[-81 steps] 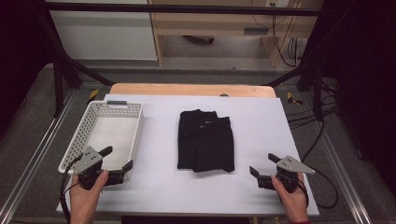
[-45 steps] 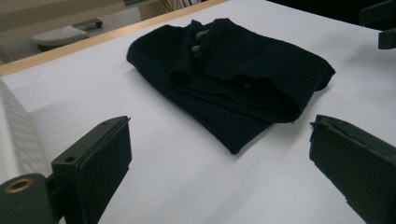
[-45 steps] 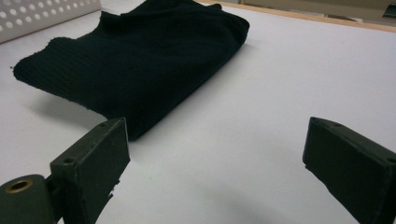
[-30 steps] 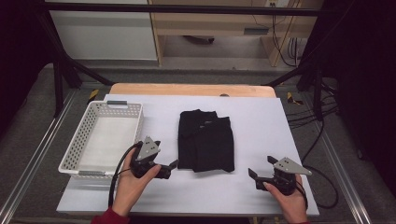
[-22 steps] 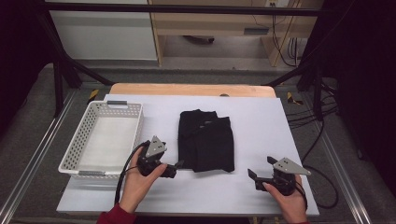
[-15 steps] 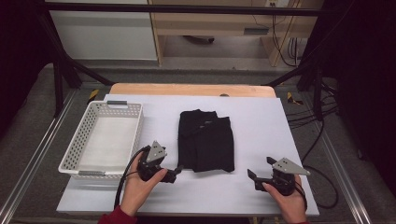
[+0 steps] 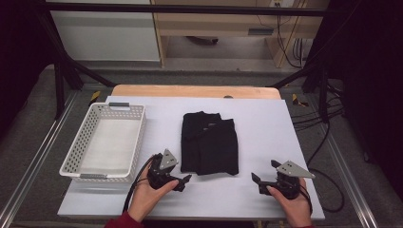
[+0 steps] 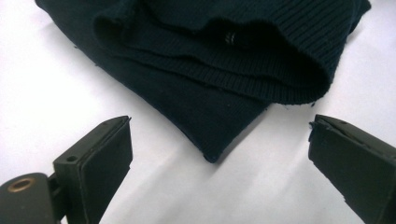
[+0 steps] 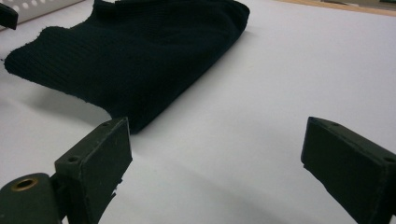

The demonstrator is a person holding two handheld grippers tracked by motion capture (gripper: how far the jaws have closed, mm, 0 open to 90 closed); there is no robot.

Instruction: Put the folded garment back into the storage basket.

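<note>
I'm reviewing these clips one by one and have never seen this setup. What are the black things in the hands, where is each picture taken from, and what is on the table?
No robot here: a person holds a two-jaw hand tool in each hand. The high view looks down on the white table; the left gripper and right gripper come in from the bottom. The other two pictures come from cameras riding on each gripper, looking along its black jaws. On the table lie a folded dark knit garment and a white perforated basket with nothing visible inside. Both grippers are open and hold nothing. The left one points at the garment's near corner, not touching it.

Black ribbed sweater (image 7: 209, 143), white basket (image 7: 105, 142)
</note>
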